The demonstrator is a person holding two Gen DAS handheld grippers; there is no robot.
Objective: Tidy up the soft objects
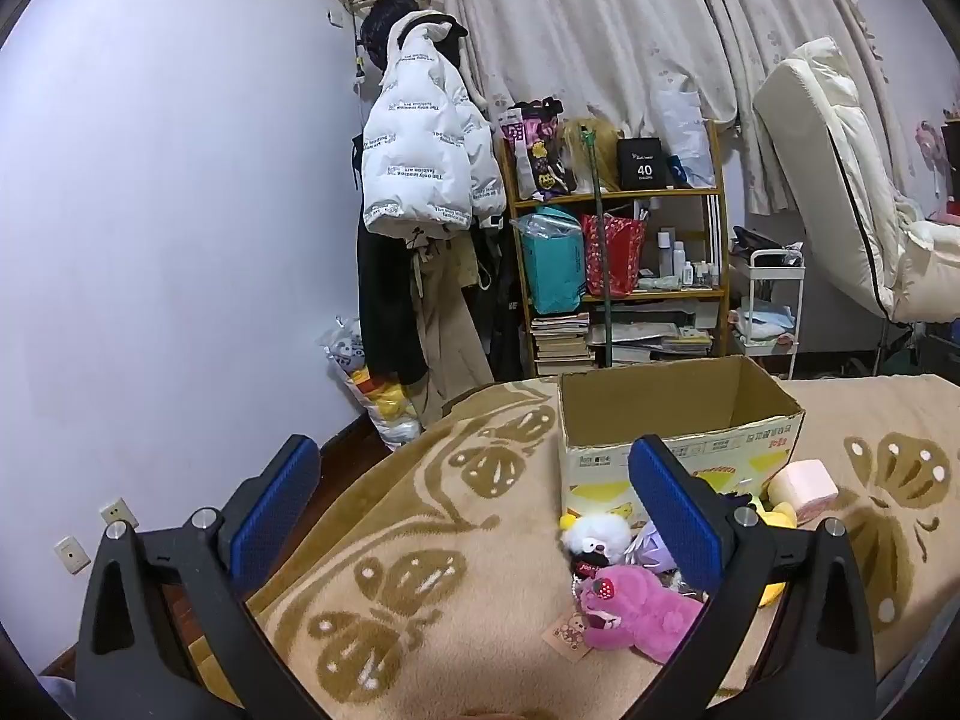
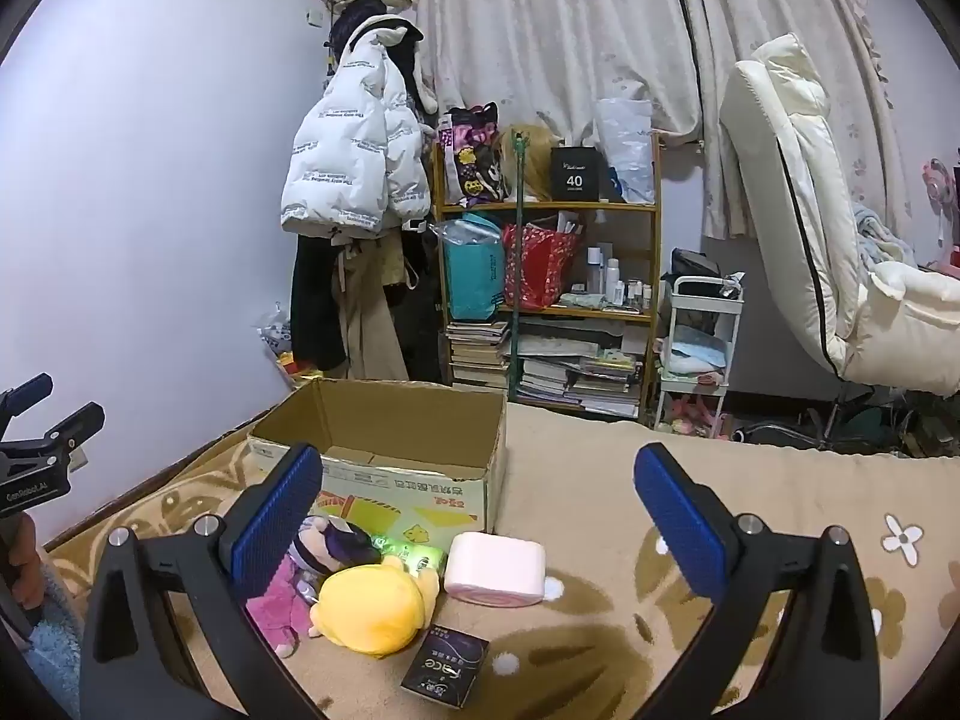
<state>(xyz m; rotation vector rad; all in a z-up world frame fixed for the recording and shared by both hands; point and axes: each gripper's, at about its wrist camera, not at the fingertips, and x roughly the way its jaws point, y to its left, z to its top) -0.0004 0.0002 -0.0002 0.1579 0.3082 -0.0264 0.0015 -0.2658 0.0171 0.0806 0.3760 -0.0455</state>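
Soft toys lie heaped on the blanket (image 2: 600, 480) just before an open cardboard box (image 2: 384, 450), seemingly waiting to go in: pink bear (image 1: 636, 612), yellow plush (image 2: 372, 606). Left gripper (image 1: 474, 516) and right gripper (image 2: 480, 522) hover spread, holding nothing.

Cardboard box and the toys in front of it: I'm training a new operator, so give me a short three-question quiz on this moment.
1. True or false: the cardboard box already holds a plush toy.
2. Multiple choice: which item lies nearest the right gripper camera? A) pink block B) small black packet C) purple-haired doll
3. Fill in: the pink plush has a red ____ on its head.

Key: 1 false, as far as its visible interior shows; 2 B; 3 strawberry. Both the left gripper and the right gripper are open and hold nothing.
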